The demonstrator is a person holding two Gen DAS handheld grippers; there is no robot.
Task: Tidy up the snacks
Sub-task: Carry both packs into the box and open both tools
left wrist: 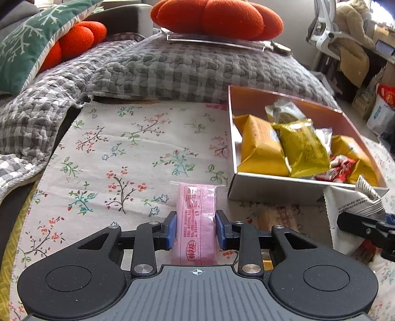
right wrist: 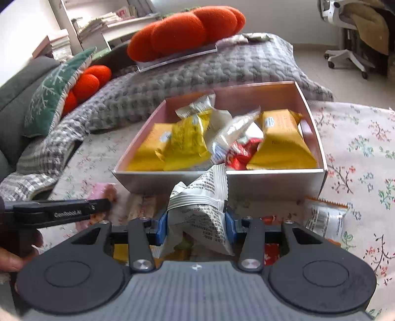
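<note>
My left gripper is shut on a pink snack packet, held over the floral cloth just left of the pink-walled snack box. My right gripper is shut on a white and grey snack packet, held in front of the box's near wall. The box holds several yellow, orange, red and white packets. The right gripper and its white packet also show in the left wrist view. The left gripper's side also shows in the right wrist view.
A snack packet with an orange edge lies on the cloth right of my right gripper. More packets lie under the gripper, partly hidden. A grey quilt with orange cushions lies behind the box. A green pillow is at the far left.
</note>
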